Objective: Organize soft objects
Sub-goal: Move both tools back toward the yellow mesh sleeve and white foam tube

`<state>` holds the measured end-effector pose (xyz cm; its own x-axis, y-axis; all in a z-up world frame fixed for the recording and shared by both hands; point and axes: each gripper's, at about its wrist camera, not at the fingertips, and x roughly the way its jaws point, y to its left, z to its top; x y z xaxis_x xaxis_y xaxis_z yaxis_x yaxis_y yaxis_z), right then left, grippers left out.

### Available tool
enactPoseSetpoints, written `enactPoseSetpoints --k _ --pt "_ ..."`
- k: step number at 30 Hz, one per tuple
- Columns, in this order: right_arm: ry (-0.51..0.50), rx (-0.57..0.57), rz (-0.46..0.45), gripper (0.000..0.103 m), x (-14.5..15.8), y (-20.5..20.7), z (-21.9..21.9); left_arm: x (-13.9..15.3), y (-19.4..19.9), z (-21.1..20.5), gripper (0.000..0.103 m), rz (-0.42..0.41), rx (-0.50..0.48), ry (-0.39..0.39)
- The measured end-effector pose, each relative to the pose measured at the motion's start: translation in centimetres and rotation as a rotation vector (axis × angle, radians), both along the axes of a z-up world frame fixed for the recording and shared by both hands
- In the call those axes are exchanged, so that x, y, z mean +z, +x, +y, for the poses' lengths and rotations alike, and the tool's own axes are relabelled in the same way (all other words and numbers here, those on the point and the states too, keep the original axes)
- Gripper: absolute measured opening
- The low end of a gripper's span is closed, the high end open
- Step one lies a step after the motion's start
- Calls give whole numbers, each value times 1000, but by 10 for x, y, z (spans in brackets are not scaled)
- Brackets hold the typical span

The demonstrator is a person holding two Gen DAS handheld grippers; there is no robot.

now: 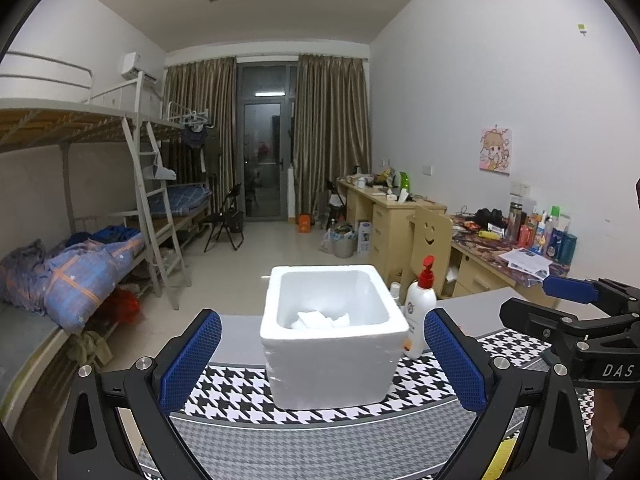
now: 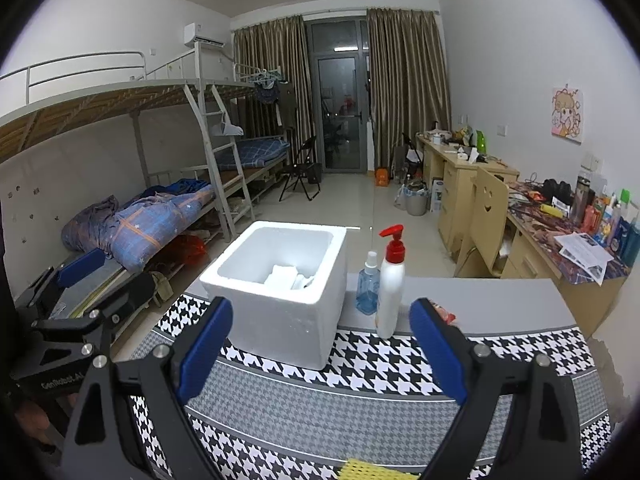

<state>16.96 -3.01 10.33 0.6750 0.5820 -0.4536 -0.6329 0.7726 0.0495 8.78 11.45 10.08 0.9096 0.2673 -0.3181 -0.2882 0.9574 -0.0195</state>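
Note:
A white foam box (image 1: 332, 336) (image 2: 280, 288) stands on the houndstooth cloth (image 1: 320, 436) (image 2: 360, 392), with white soft pieces (image 1: 322, 319) (image 2: 286, 274) lying in its bottom. My left gripper (image 1: 322, 360) hangs open just in front of the box, nothing between its blue pads. My right gripper (image 2: 322, 348) is also open and holds nothing; it sits right of the box, in front of a lotion bottle. A yellow soft item (image 2: 368, 470) (image 1: 502, 452) lies on the cloth at the near edge, below the right gripper.
A white pump bottle (image 1: 420, 312) (image 2: 392, 284) with a red top stands right of the box, a blue spray bottle (image 2: 367, 286) behind it. A small red-and-white packet (image 2: 445, 314) lies by my right finger. Bunk beds are left, cluttered desks right.

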Motion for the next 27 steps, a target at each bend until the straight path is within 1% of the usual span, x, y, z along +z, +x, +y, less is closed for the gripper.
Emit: enactPoseSetpoints --k 10,18,20,24,27 --pt "-4 4 -7 93 -1 -17 -17 0 -10 -15 102 -8 -18 8" --pt "-2 -13 -10 93 -2 -27 -26 0 -16 -28 102 -22 -62 8" --pt "-4 -21 -7 93 -3 -29 -26 -1 -17 -28 102 -33 -56 3" --pt "-15 -39 -13 93 -4 -31 -27 -7 -21 -28 102 -34 -76 -14" --pt "-20 -54 -25 93 -9 -34 -32 -14 -23 -31 102 -25 -94 -7"
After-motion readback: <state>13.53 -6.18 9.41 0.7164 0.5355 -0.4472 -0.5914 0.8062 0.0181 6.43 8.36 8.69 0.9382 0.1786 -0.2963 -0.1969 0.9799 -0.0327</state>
